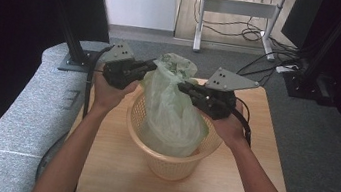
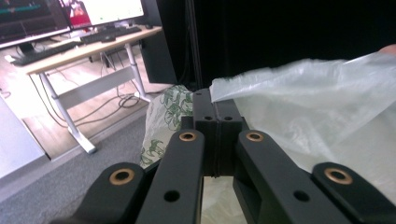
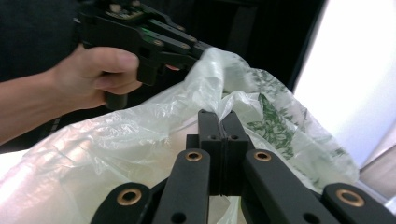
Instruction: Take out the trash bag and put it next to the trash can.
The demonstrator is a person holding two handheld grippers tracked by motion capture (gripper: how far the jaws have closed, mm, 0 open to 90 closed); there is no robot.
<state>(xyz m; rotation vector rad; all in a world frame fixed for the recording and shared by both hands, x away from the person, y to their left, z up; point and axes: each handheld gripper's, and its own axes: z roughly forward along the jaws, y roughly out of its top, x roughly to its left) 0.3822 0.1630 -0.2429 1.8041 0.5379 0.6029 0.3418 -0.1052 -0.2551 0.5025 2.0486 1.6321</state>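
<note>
Above the basket (image 1: 169, 162) on the table (image 1: 113, 168), a thin plastic bag (image 1: 172, 111) hangs, light, limp and slippery. Left gripper (image 1: 151, 66) and right gripper (image 1: 183, 87) fingers pinch its rim; hold the bunched edge.

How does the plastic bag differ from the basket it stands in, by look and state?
The plastic bag is thin, pale green and see-through, with a leaf print near its top; the basket is stiff, tan and latticed. The plastic bag rises crumpled well above the rim, pinched by the left gripper and right gripper; the basket rests upright on the wooden table, touched by neither. Both open upward.
</note>
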